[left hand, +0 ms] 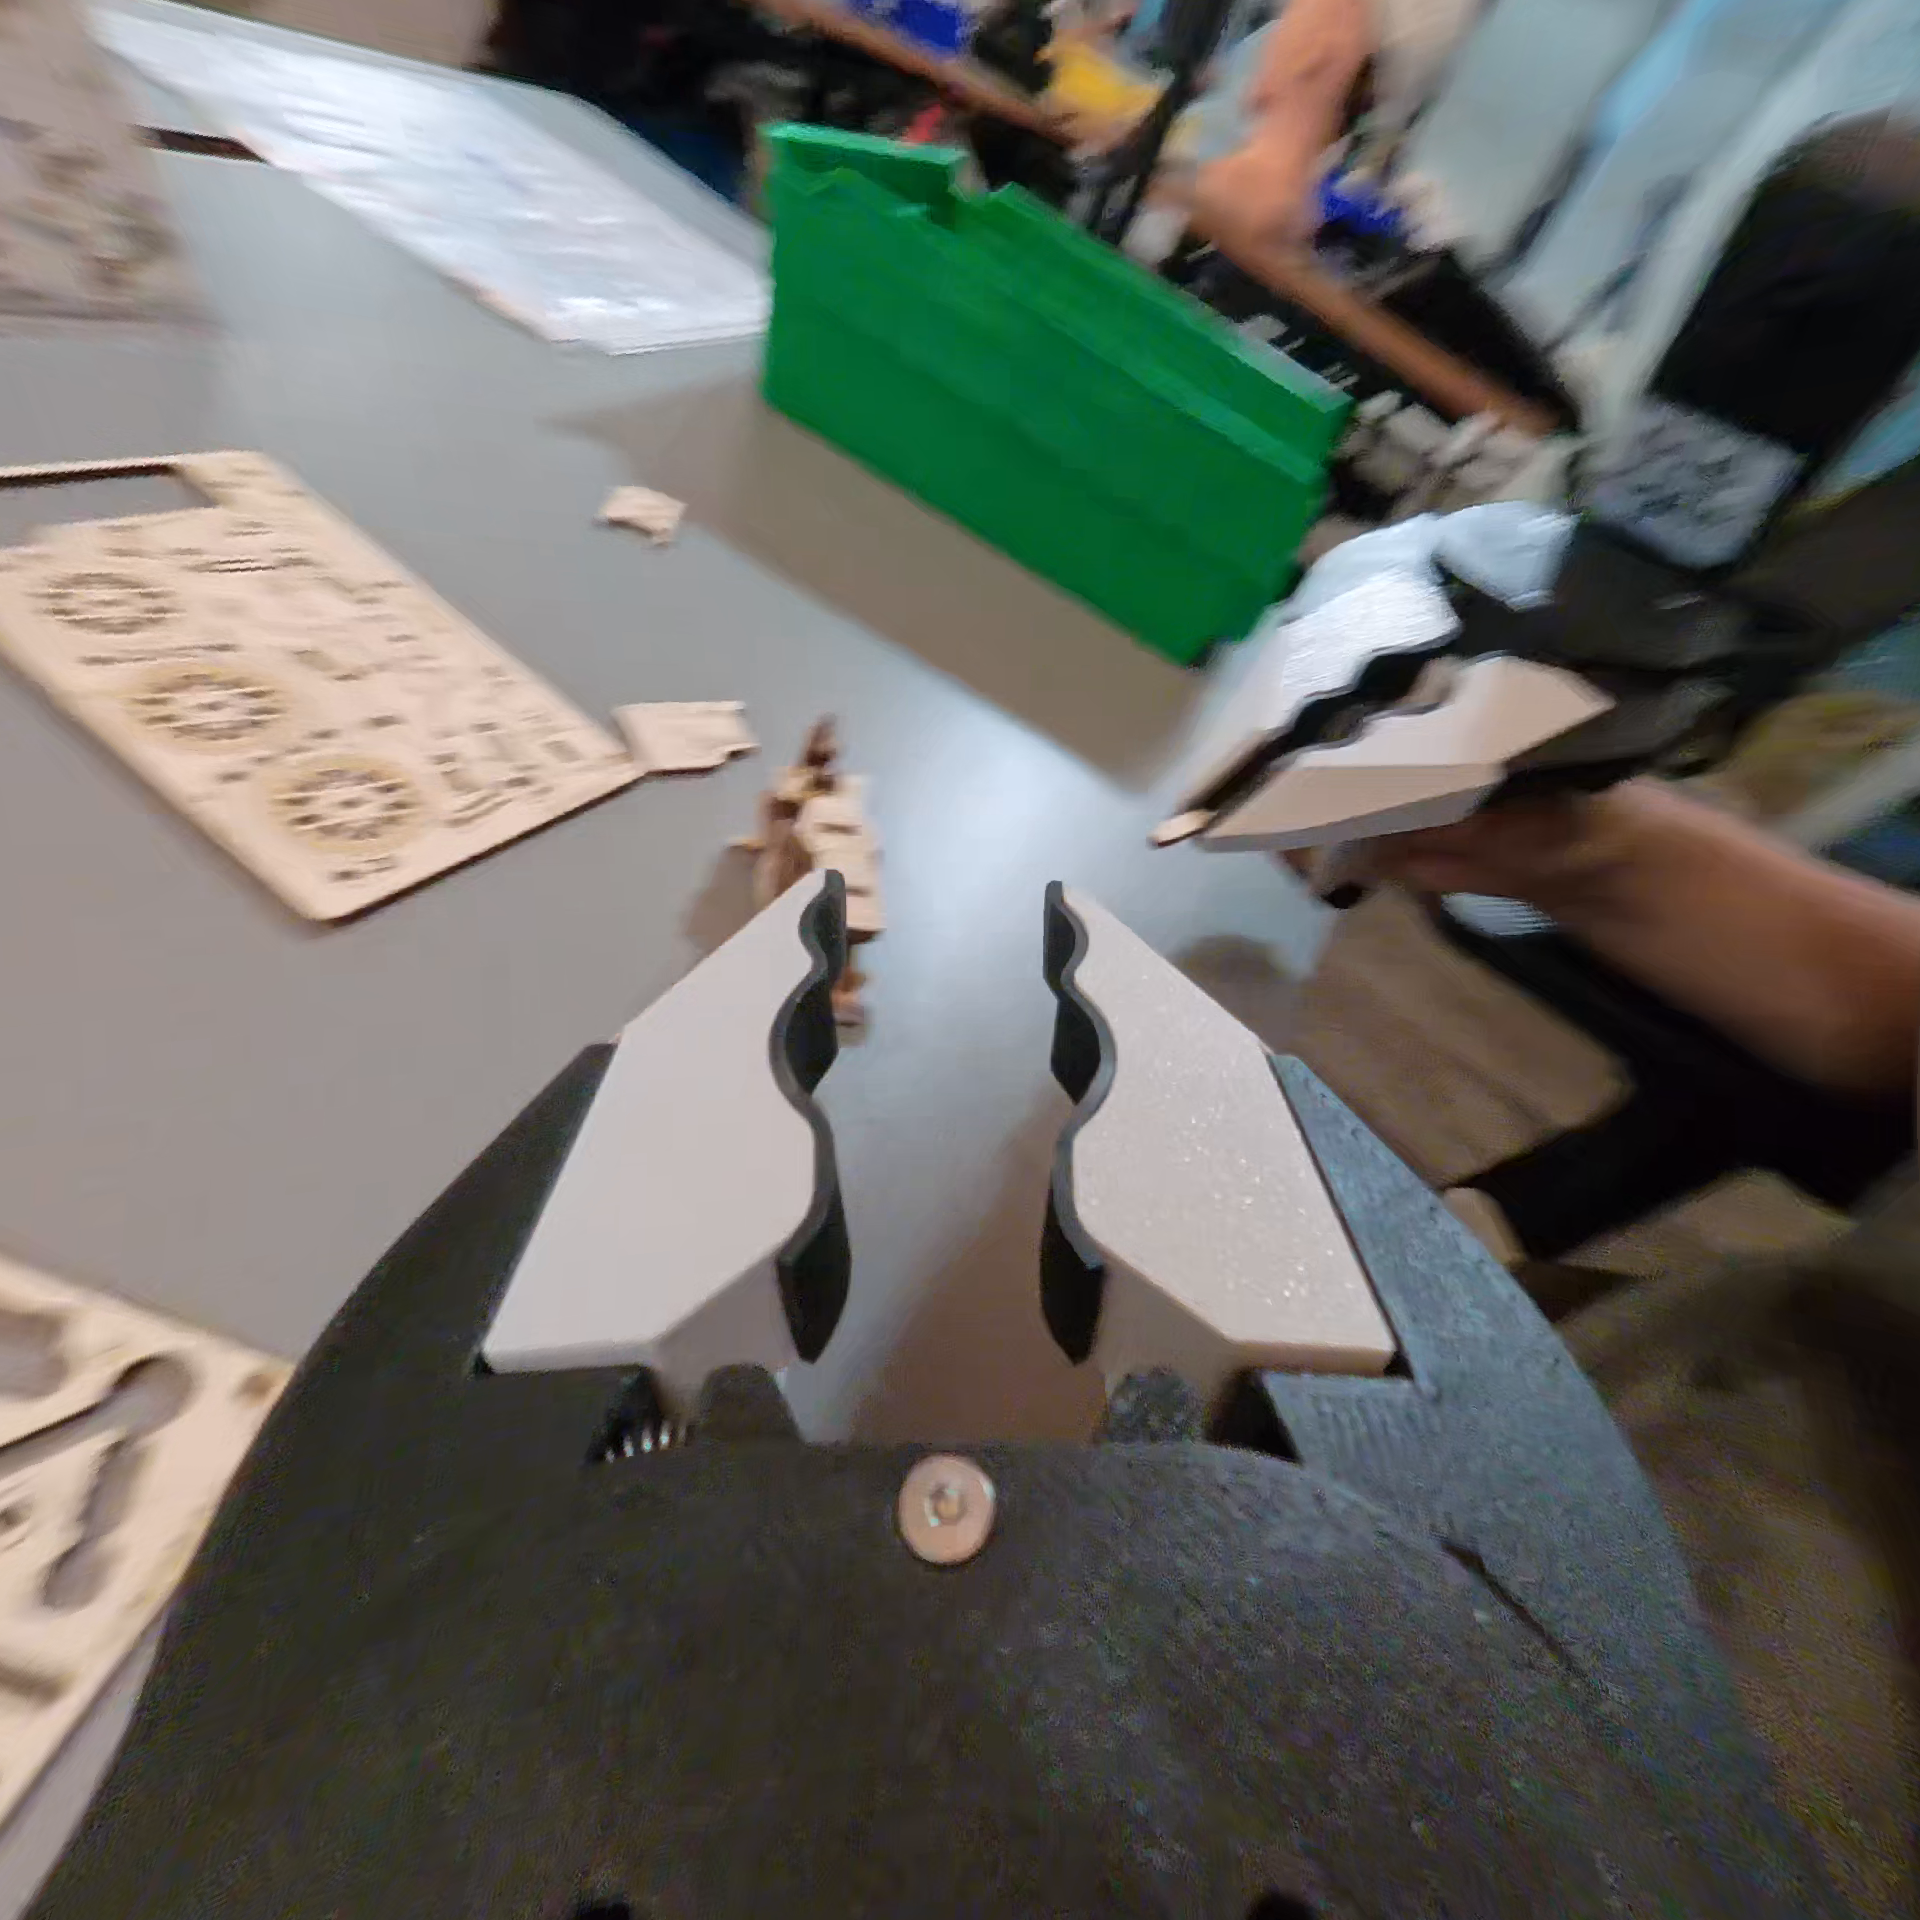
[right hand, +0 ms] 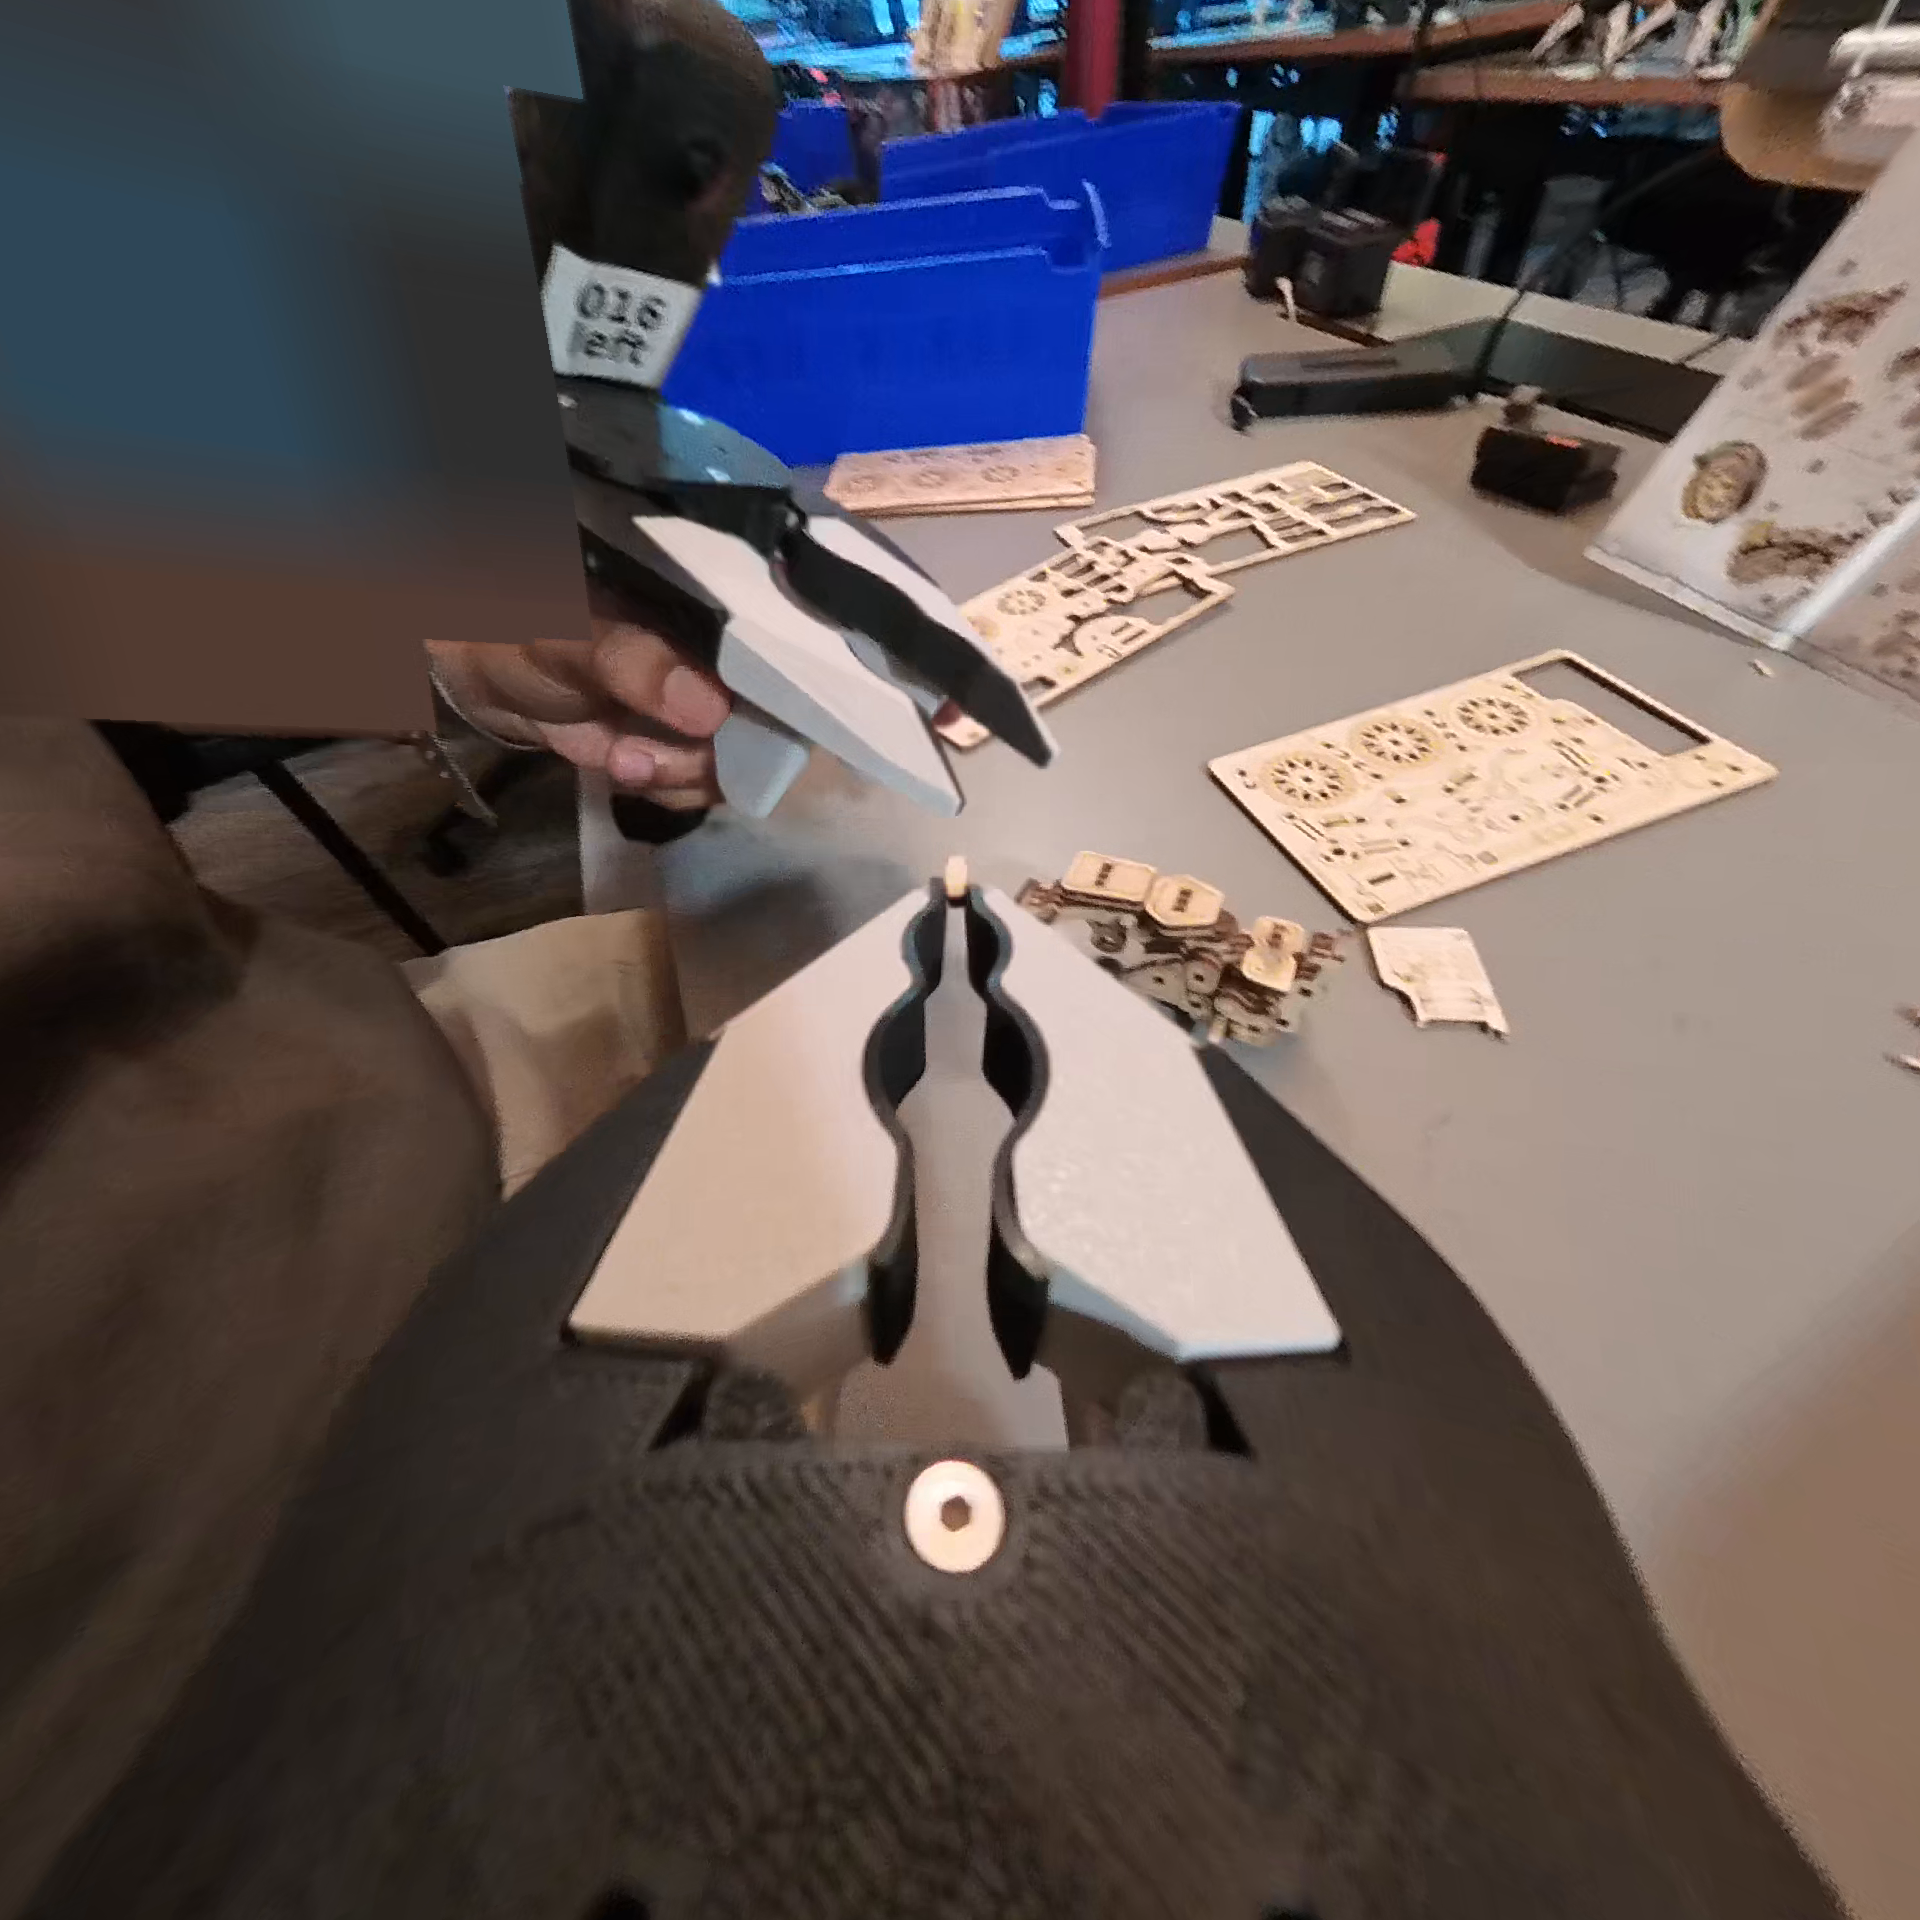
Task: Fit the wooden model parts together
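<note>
Your right tongs [right hand: 954, 902] pinch a small pale wooden peg [right hand: 955, 873] at their tips. The half-built tan wooden model [right hand: 1184, 951] stands on the grey worktop [right hand: 1558, 1143] at their two o'clock, long axis running rightward, nearer them than your spread, empty left tongs [left hand: 943, 896].

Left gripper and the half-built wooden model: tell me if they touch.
Apart. In the right wrist view the left gripper hangs open in the air above the grey table, with bare table showing between its fingertips and the half-built wooden model.
</note>
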A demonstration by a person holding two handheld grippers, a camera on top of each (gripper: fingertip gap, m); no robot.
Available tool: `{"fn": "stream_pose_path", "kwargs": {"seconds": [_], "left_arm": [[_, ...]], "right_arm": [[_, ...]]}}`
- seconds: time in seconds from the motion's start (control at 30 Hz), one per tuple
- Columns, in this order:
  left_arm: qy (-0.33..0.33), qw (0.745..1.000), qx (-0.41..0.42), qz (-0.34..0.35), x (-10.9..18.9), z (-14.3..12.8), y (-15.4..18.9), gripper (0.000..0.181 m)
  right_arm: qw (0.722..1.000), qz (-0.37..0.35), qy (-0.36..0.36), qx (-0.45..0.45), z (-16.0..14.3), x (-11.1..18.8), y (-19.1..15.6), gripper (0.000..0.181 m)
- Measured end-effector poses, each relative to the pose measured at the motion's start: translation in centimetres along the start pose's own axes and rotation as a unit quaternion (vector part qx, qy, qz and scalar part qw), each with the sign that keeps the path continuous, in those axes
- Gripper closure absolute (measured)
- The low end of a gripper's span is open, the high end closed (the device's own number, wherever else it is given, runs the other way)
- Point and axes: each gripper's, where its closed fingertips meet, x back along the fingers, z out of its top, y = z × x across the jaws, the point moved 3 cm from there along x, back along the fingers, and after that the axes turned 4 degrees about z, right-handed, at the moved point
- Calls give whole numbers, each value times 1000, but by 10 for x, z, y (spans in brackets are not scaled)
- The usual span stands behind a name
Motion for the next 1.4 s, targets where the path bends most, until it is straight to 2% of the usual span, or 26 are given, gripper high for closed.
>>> {"fn": "stream_pose_path", "kwargs": {"seconds": [0.1,0.2,0.33,0.47,0.5,0.63,0.77,0.9,1.03,1.4], "left_arm": [[-44,996,-41,59,-9,-14,-13,138],[-91,992,-41,75,-21,-25,-17,137],[-133,984,-37,109,-37,-30,-25,143],[-164,978,-38,121,-45,-36,-27,160],[-163,978,-35,125,-45,-35,-28,166],[-157,981,-4,114,-43,-34,-30,168],[-141,982,107,69,-41,-32,-27,169],[-108,958,266,17,-38,-28,-29,168],[-82,936,342,-14,-34,-24,-31,168],[-81,944,319,-5,-37,-26,-23,168]], "right_arm": [[1000,-20,-21,-9,-6,-4,5,180],[998,-36,-39,-22,-12,-9,9,180],[993,-71,-86,-25,-26,-12,16,180],[993,-74,-88,-38,-28,-12,16,180],[993,-74,-88,-41,-29,-12,16,180],[991,-86,-81,-62,-30,-11,22,180],[988,-95,-83,-90,-33,-17,24,180],[985,-106,-94,-101,-36,-28,25,180],[981,-116,-99,-118,-38,-36,29,180],[976,-108,-101,-161,-41,-49,29,180]]}}
